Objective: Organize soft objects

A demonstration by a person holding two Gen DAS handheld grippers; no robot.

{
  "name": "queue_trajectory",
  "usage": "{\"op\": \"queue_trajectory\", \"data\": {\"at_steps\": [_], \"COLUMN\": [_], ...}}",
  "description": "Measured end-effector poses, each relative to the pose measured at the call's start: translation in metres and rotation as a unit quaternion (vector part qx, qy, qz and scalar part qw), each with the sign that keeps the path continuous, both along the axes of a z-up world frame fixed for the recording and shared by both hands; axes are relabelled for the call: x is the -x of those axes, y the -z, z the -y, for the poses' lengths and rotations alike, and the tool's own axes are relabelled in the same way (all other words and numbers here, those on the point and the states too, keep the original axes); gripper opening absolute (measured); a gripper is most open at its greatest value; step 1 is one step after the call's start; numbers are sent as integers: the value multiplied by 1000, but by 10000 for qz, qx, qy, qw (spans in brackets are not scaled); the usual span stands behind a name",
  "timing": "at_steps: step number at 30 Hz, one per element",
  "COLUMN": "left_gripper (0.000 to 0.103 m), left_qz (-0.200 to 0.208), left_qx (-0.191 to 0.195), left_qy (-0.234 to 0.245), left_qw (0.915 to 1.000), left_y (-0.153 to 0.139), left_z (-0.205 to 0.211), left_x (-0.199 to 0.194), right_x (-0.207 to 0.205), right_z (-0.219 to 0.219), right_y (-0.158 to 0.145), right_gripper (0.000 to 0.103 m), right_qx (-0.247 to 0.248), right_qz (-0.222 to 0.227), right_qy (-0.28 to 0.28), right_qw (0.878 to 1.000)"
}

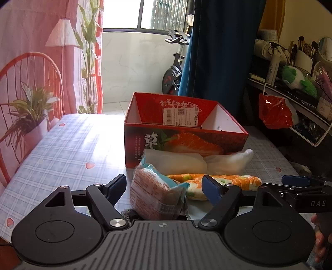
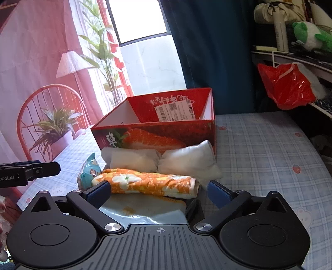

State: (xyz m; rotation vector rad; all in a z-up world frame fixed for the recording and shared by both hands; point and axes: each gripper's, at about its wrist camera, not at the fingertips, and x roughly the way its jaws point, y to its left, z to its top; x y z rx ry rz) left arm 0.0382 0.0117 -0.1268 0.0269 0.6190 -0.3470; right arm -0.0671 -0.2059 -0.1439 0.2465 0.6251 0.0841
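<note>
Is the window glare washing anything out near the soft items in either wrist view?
Left wrist view: the window is blown out, and a bright patch bleaches the blue checked tablecloth left of the red cardboard box. Right wrist view: same overexposed window, but the orange floral rolled cloth stays evenly lit and sharp.

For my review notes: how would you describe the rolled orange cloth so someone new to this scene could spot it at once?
Find the open red box on the checked tablecloth. Two white bags lie against its near side, and just in front of them lies the rolled orange cloth. It alone is orange with white flowers; the packet at its left end is teal.
</note>
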Motion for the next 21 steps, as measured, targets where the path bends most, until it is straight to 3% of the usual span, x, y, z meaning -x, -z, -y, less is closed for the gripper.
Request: {"op": "queue_trajectory", "data": {"at_steps": [2, 8, 11, 14, 15, 18, 19, 21], "left_gripper": [76, 75, 75, 74, 69, 58, 51, 44], "left_qz": [-78, -164, -498, -834, -875, -1005, -1065, -1188], "left_qx": [-14, -412, -581, -504, -439, -328, -315, -309], "left_qy": [25, -38, 133, 332, 382, 569, 656, 839], "left_qw": [10000, 9990, 9970, 9947, 9945, 9928, 9917, 9889], "left_y": [5, 16, 33, 49, 52, 58, 60, 66], "left_z": [1, -4, -4, -3, -3, 2, 6, 11], "left_x": [0, 11, 22, 24, 23, 15, 14, 11], "right_x": [1, 17, 30, 42, 44, 46, 44, 39], "right_z": [0, 8, 13, 11, 11, 11, 12, 10], "right_y": [3, 7, 11, 18, 19, 25, 27, 28], "right_gripper": [89, 88, 85, 81, 79, 63, 53, 45], "right_qx": [-53, 70, 65, 127, 134, 42, -25, -84], "right_qz": [-61, -159, -291, -459, -508, -658, -701, -746], "right_qy": [-58, 43, 27, -119, -162, -320, -387, -544], "right_qw": [10000, 9998, 9996, 9988, 9985, 9973, 9968, 9957]}}
